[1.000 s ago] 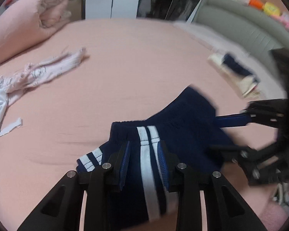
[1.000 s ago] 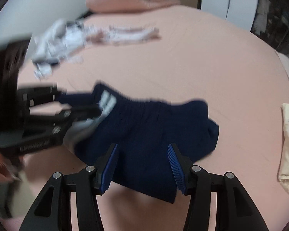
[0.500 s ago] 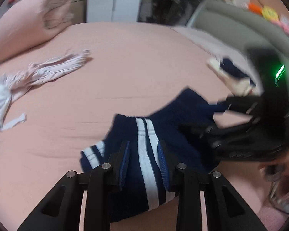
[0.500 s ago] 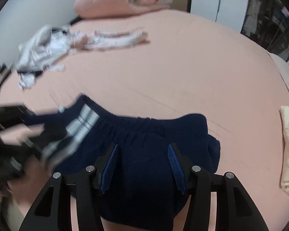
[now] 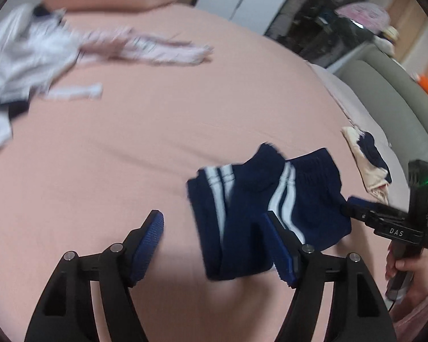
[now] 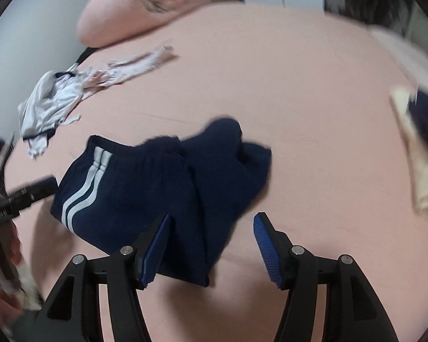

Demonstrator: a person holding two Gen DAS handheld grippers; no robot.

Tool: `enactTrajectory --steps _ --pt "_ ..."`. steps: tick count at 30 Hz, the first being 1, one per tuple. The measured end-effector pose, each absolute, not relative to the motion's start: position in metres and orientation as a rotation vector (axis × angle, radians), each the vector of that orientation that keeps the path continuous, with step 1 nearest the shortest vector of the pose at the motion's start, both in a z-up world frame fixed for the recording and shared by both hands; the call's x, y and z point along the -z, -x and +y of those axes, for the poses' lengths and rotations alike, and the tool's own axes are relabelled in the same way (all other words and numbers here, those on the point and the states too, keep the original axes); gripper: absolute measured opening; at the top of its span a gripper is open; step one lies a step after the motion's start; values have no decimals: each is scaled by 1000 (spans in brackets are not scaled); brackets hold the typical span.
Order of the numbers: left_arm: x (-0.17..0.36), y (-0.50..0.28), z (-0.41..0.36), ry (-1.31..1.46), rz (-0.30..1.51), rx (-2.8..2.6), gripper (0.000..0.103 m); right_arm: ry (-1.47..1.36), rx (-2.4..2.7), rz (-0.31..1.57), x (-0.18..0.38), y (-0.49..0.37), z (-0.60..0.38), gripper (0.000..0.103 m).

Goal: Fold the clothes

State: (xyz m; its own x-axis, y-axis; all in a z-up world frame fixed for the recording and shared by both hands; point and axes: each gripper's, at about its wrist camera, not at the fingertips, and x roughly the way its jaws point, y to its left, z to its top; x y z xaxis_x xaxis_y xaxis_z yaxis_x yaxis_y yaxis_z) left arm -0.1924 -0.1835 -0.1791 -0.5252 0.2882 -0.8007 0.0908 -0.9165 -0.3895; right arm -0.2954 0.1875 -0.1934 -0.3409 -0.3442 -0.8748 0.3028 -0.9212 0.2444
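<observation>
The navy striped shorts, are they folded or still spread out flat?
Folded, roughly: the navy shorts lie doubled over on the pink bed sheet, one half overlapping the other, edges uneven.

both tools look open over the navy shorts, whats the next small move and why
Probably lower the right tool onto the near edge of the navy shorts and close. Both tools are open, the left tool holding nothing, and the shorts lie bunched and uneven on the pink bed, so the fold looks unfinished.

Home bedroom: pink-sheeted bed (image 5: 157, 142), rolled duvet (image 6: 134, 8).
</observation>
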Motion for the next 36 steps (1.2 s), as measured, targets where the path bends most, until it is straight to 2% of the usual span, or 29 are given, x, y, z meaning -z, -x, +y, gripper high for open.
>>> enactTrajectory --steps 4,6,10,11,13,14,15,16,18,23,27,36 --pt "190 198 -174 1489 -658 -2493 69 -1605 2196 -213 214 308 191 67" --pt "192 207 -167 1486 -645 -2497 69 -1591 2174 -249 215 313 186 79" --pt "195 221 -154 1472 -676 -2449 68 -1570 2162 -292 219 320 176 83" --pt "194 223 -150 1475 -663 -2460 51 -1565 2156 -307 219 322 174 83" --pt "194 233 -148 1483 -617 -2478 29 -1551 2132 -333 218 326 169 69" --pt "191 232 -147 1473 -607 -2484 26 -1545 2113 -339 216 326 165 43" --pt "188 231 -146 1461 -598 -2489 22 -1539 2095 -345 215 325 160 38" --pt "182 229 -144 1449 -572 -2503 19 -1533 2076 -351 214 325 156 37" --pt "169 223 -140 1422 -522 -2531 17 -1501 2088 -326 205 319 153 30" --pt "128 209 -111 1329 -360 -2558 17 -1392 2153 -270 169 294 162 26" --pt "110 204 -78 1283 -310 -2495 17 -1314 2237 -225 137 265 184 26" --pt "88 269 85 1170 -192 -2230 17 -1335 2489 -323 100 241 338 26"
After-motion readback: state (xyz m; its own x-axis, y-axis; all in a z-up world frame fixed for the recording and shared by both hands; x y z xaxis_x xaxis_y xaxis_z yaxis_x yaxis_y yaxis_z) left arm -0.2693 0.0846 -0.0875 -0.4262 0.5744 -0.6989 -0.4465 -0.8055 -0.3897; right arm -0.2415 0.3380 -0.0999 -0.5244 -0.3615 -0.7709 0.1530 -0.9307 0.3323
